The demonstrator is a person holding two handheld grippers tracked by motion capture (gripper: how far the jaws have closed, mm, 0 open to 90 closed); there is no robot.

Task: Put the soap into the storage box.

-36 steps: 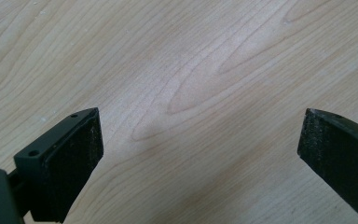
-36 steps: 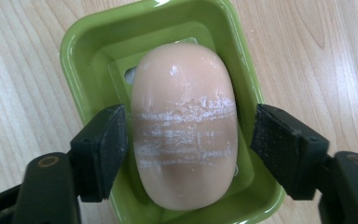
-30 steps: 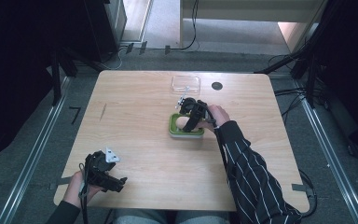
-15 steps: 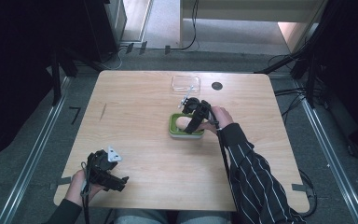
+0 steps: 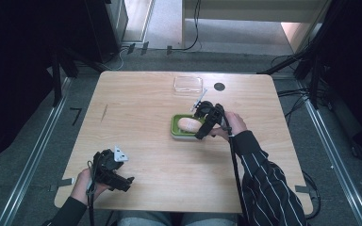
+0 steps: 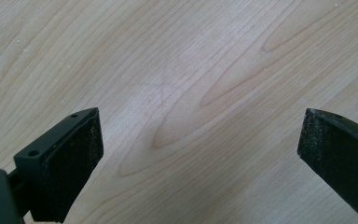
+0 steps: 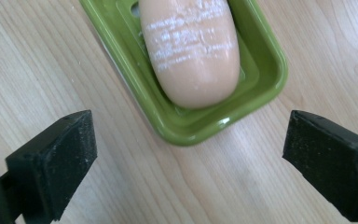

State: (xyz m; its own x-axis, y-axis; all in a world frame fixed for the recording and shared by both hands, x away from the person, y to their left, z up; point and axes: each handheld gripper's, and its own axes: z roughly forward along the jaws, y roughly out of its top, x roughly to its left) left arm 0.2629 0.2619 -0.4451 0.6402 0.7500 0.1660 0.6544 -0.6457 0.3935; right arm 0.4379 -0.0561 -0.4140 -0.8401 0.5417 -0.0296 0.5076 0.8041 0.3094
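Peach soap [image 7: 191, 51] with white scuffs, green dish [image 7: 265, 70], pale wood-grain table [image 5: 136, 113], black-and-white striped sleeve [image 5: 268, 188]

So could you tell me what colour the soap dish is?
Green; the soap dish shows best in the right gripper view.

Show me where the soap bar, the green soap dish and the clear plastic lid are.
soap bar [image 7: 191, 51]: right gripper view, middle of its top face.
green soap dish [image 7: 270, 65]: right gripper view, its right rim.
clear plastic lid [image 5: 188, 84]: high view, its centre.

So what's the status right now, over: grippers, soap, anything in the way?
Right gripper open, jaws just opened, nothing between them. Soap lying in green dish. Left gripper open over bare table. Nothing in the way.
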